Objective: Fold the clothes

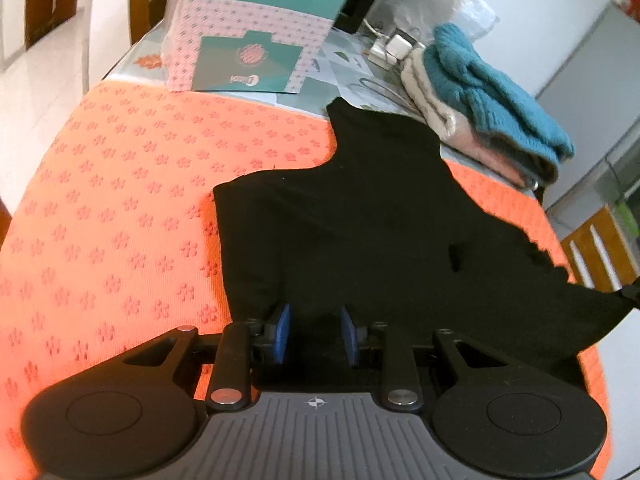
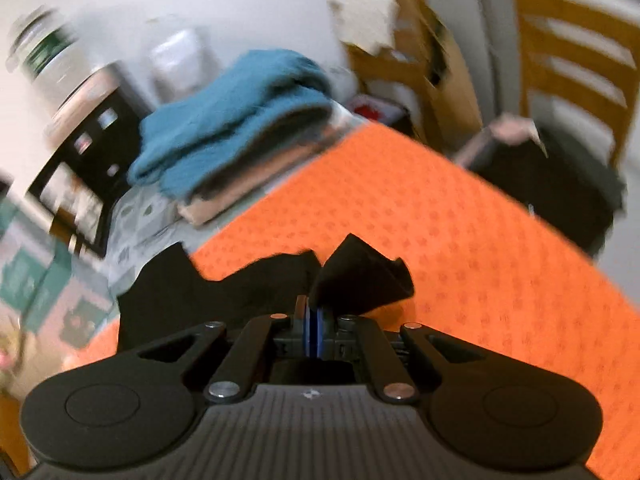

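With a folded teal knit point(image 1: 496, 92) already stacked at the bench's far edge, the black cloth garment point(image 1: 380, 220) lies rumpled on the orange mat point(image 1: 120, 200), the right gripper point(image 2: 315, 330) clamped on its edge, the left gripper point(image 1: 316, 334) part-open around a fold, folding barely begun.

Matt black cloth garment point(image 1: 372, 216) lies on a ribbed orange fabric mat point(image 1: 120, 200).

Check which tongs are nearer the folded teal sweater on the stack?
Right, probably. The right tongs, shut on the black garment, sit at the cloth's end toward the teal sweater. The left tongs straddle the garment's near edge, with the whole cloth between.
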### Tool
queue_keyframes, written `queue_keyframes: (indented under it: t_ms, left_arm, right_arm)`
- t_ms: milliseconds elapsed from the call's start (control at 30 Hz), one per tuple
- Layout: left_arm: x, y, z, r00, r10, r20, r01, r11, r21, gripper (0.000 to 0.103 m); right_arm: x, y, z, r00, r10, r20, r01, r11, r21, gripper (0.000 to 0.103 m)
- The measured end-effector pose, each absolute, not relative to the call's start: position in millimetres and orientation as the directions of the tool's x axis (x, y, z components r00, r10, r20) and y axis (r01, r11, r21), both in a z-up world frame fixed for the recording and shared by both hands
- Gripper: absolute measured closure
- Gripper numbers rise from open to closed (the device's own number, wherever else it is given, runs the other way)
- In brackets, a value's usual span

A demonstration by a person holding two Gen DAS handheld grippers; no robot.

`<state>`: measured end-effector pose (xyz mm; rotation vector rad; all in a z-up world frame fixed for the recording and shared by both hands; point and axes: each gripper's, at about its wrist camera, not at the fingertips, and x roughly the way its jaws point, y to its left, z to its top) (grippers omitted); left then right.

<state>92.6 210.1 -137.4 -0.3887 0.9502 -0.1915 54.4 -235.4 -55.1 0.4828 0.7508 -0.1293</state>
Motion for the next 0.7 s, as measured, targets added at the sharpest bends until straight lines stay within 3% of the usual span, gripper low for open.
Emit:
queue_keyframes:
  t_ms: [167, 367, 500, 700]
  left_arm:
    - [82.4, 231.9, -118.7, 0.624, -0.389, -0.677, -0.079, 0.831, -0.551, 0.068]
    - [73.9, 253.5, -107.5, 0.641, -0.464, -0.612, -0.144, 0.711, -0.689, 0.056]
    - [68.3, 259.3, -108.5, 0.643, -0.484, -0.594, -0.174, 0.663, -0.729, 0.043]
    - [61.9, 262.6, -122.1, 0.618, -0.498, -0.608, -0.217, 0.636, -0.741, 0.038]
  right_arm:
    - [61.4, -174.9, -23.8, 0.761, 0.088, -0.642, 0.046, 0.981, 0.189, 0.099]
    - [64.4, -83.4, -18.1, 0.741, 0.191, -0.644, -0.25, 0.968, 0.0, 0.099]
    - [61.5, -33.8, -31.5, 0.694, 0.259, -0.671, -0.387, 0.921, -0.044, 0.099]
    - [46.0, 21.1, -69.1, 0.592, 0.331, -0.734, -0.553, 0.83, -0.071, 0.099]
